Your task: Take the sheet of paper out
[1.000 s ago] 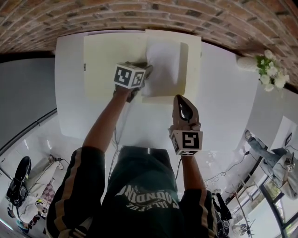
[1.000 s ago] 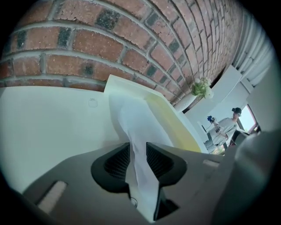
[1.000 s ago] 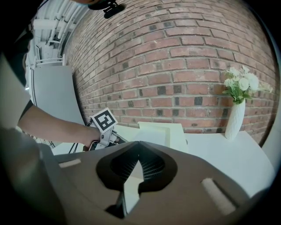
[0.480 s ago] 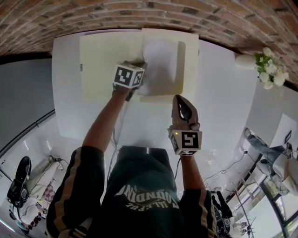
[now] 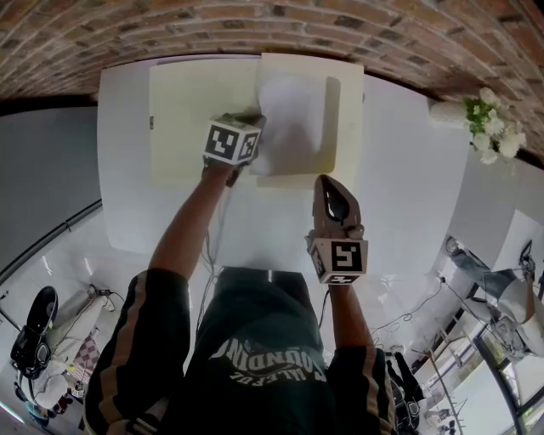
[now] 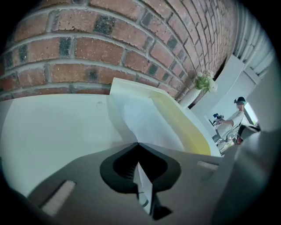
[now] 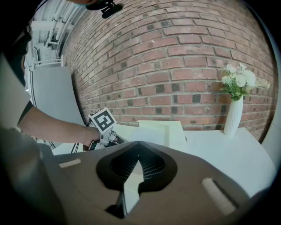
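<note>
1. A red brick wall backs a smooth white bench. A matte cream folder lies open at the bench's far edge.
2. The head view shows mainly the marker cube of the left gripper. Its own view shows the jaws pinching an edge of the thin white sheet of paper, which lies on the folder's right half.
3. The right gripper is over the bench's near half, its jaws pressed together on nothing. Only its view shows the slim white vase whole.
</note>
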The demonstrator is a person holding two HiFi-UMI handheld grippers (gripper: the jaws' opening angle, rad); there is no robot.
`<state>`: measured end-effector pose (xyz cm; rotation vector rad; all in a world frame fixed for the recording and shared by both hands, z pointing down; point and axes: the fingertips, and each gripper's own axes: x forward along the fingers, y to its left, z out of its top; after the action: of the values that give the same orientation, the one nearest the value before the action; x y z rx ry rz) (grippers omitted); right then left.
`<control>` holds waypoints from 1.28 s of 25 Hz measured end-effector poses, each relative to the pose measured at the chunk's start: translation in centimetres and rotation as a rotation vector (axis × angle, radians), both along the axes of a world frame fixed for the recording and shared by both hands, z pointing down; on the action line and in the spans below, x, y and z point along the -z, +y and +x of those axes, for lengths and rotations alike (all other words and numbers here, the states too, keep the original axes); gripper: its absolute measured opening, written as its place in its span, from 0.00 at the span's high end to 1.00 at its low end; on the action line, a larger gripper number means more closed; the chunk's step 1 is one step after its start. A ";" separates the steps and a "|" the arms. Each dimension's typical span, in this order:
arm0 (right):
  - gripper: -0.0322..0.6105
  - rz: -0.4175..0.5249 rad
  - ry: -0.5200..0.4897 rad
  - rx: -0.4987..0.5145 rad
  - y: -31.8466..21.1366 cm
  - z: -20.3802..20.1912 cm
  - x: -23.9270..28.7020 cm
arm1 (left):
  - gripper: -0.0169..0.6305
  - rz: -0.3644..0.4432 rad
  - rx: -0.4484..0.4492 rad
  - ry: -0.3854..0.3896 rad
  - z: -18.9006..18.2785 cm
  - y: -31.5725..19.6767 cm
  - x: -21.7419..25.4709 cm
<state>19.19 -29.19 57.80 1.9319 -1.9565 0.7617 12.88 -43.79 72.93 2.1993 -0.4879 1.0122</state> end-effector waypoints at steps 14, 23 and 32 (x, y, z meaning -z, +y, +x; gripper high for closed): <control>0.95 0.006 -0.003 0.031 -0.3 -1.2 0.2 | 0.96 0.012 0.019 -0.022 -2.9 -0.9 0.3; 0.95 0.010 -0.010 0.045 -0.1 -1.7 0.4 | 0.96 0.041 0.032 -0.047 -5.1 -1.8 0.7; 0.95 0.029 -0.011 0.087 -0.3 -2.4 1.4 | 0.96 0.119 0.083 -0.088 -9.1 -3.2 2.4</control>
<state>16.79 -29.50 56.45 1.8484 -2.0546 0.7252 3.82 -46.95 70.56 2.2257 -0.6902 1.0625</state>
